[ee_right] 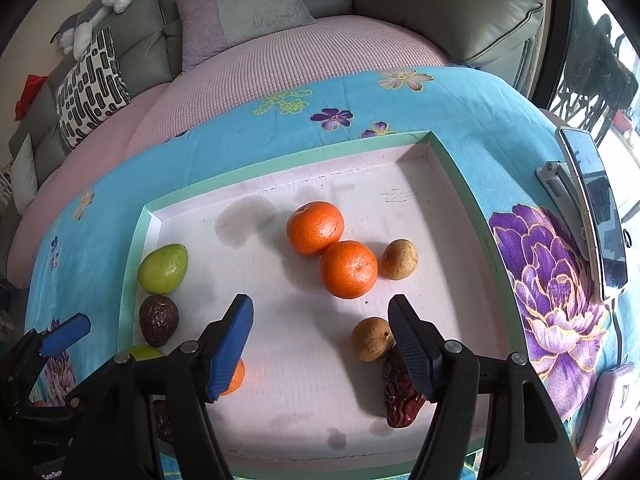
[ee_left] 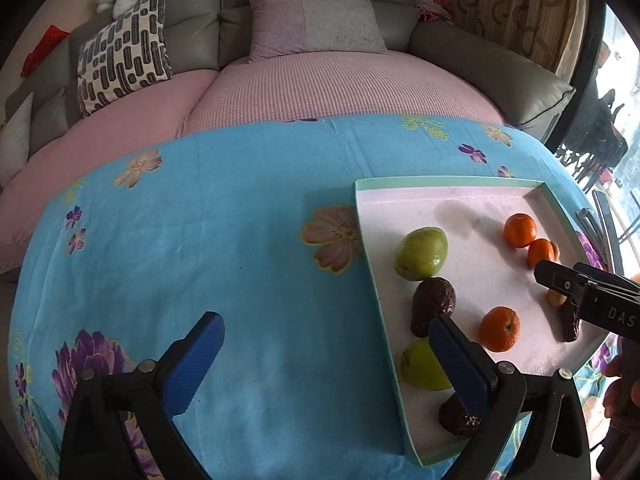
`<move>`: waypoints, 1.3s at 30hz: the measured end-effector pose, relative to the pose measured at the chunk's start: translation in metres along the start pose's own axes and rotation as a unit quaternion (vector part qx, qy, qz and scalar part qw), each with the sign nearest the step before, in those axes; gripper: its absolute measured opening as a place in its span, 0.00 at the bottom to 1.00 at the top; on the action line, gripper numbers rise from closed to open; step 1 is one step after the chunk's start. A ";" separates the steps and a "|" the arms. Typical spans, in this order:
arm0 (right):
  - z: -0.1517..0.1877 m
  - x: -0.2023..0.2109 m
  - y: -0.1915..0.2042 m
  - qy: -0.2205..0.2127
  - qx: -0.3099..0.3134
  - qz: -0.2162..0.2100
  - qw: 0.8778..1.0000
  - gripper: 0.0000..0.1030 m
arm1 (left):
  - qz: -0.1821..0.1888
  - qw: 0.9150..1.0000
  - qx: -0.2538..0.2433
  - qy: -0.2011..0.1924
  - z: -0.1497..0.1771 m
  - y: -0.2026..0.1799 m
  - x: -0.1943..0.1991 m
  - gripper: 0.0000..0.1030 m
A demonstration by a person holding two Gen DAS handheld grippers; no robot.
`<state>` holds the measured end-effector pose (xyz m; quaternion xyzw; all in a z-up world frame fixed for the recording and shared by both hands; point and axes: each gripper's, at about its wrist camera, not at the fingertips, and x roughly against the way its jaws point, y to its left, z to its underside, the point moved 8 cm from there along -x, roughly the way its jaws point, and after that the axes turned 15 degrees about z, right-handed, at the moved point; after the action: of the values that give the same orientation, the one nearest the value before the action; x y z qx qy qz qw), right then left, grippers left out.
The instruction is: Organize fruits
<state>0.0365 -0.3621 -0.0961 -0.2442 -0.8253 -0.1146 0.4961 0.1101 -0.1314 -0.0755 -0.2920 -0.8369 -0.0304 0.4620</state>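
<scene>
my left gripper (ee_left: 324, 360) spread wide, empty, above tray (ee_left: 384, 320) edge | my right gripper (ee_right: 322, 346) spread over tray, empty | blue floral cloth (ee_left: 200, 220) | grey sofa (ee_left: 460, 44) behind

A table covered with a blue floral cloth (ee_right: 472, 96) carries a shallow tray (ee_right: 460, 184) with a green rim. A phone (ee_right: 596, 216) on a stand and a pale pink device (ee_right: 612, 408) lie near the cloth's right edge.

Shallow green-rimmed tray (ee_right: 456, 168), two touching oranges (ee_right: 332, 250) mid-tray, green fruits (ee_right: 163, 269) and dark wrinkled fruits (ee_right: 158, 320) along left wall
</scene>
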 end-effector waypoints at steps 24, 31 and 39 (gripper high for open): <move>0.053 0.052 0.078 -0.065 0.083 -0.017 0.994 0.92 | -0.124 0.990 0.037 -0.048 0.058 0.055 0.082 1.00; 0.084 0.055 0.065 -0.059 0.070 -0.013 0.996 0.92 | -0.127 0.990 0.049 -0.024 0.082 0.057 0.079 1.00; 0.085 0.059 0.063 -0.066 0.069 -0.009 0.995 0.92 | -0.113 0.991 0.065 -0.010 0.083 0.061 0.076 1.00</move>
<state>-0.0186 -0.2544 -0.0889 -0.2094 -0.8641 -0.0456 0.4554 0.0479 -0.0194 -0.0762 -0.1646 -0.8693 -0.0250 0.4654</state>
